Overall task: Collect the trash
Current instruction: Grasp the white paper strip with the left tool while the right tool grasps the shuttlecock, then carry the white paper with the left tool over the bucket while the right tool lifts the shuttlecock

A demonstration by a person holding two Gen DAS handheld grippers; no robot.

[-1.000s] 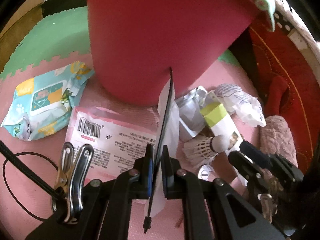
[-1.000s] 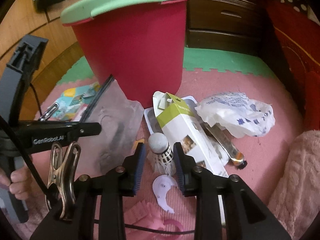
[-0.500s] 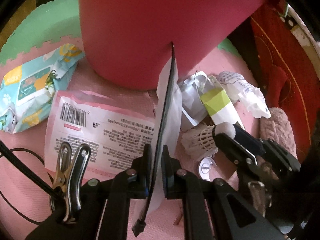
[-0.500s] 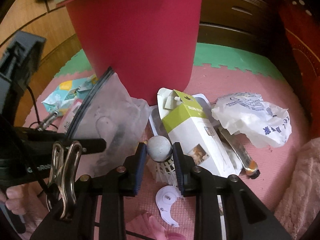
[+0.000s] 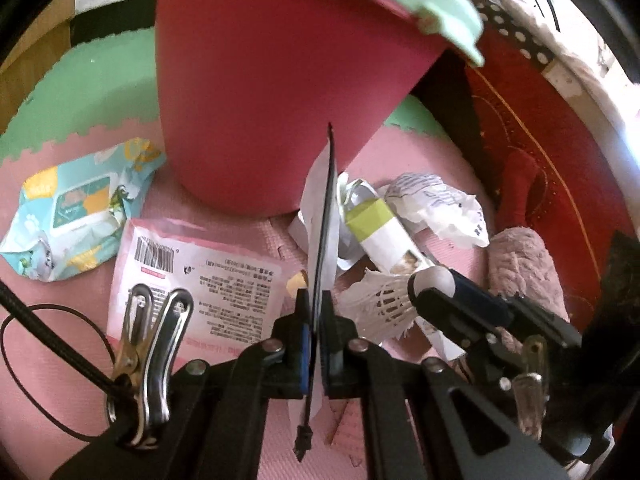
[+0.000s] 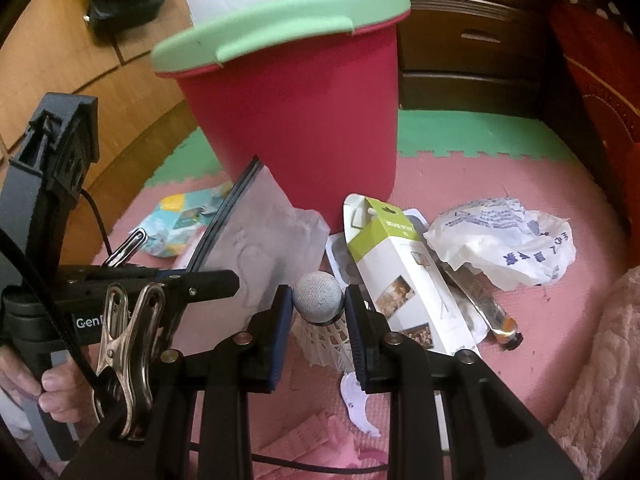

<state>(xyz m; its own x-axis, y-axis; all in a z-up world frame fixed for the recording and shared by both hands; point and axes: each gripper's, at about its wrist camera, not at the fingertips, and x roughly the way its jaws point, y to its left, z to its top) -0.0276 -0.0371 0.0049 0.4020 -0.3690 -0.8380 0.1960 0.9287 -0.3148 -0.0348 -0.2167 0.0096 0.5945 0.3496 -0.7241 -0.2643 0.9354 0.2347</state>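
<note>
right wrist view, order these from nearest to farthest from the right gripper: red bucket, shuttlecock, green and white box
1. shuttlecock, clamped in the right gripper
2. green and white box, just right of it on the mat
3. red bucket, standing behind both

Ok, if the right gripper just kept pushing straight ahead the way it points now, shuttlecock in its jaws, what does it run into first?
Probably the green-and-white carton just ahead of the right gripper, then the red bin behind it; depth is hard to judge here.
</note>
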